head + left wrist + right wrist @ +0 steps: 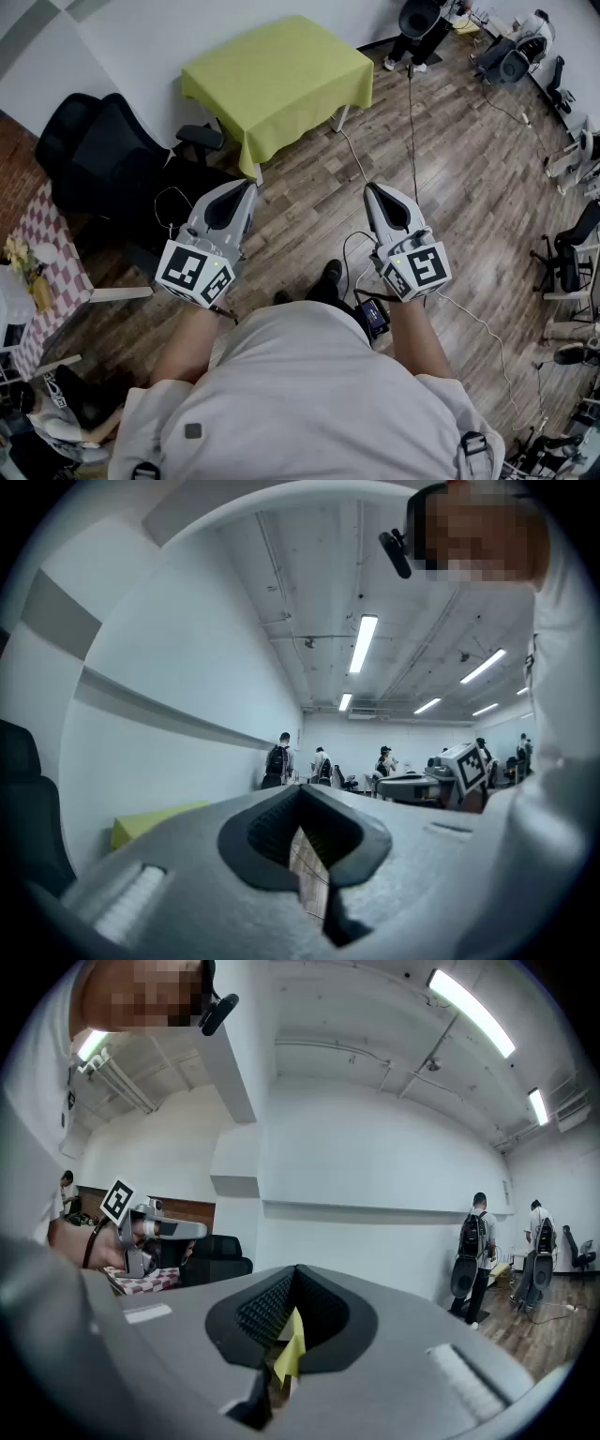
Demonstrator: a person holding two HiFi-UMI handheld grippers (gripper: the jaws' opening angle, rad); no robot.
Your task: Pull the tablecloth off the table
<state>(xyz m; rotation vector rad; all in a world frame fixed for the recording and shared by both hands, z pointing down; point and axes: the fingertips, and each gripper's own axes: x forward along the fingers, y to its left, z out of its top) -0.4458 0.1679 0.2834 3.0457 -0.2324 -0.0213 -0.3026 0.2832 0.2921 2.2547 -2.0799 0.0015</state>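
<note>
Landmark for all positions: the table [340,118] by the white wall.

1. Tablecloth [281,70]: yellow-green, spread flat over the whole table top, its edges hanging down on the near and left sides. One white leg of the table shows below the hem at the near right corner.

2. Left gripper [247,187]: held level on the near side of the table, well apart from it, its tip pointing toward the table's near left corner. Jaws are pressed together with nothing between them. In its own view only a sliver of wooden floor [450,159] shows through the slot behind the tips.

3. Right gripper [372,188]: level, also on the near side of the table and well apart from it, to the right of the left gripper. Jaws are fully together and grip nothing. The yellow strip seen through its slot is the distant tablecloth, not a held item.

4. Black office chair [103,155]: just left of the table, close to the hanging cloth.

5. Cable [411,122]: runs over the floor to the right of the table.

6. Chequered cloth [47,253]: on a second surface, far left of the table, beyond the chair.
</note>
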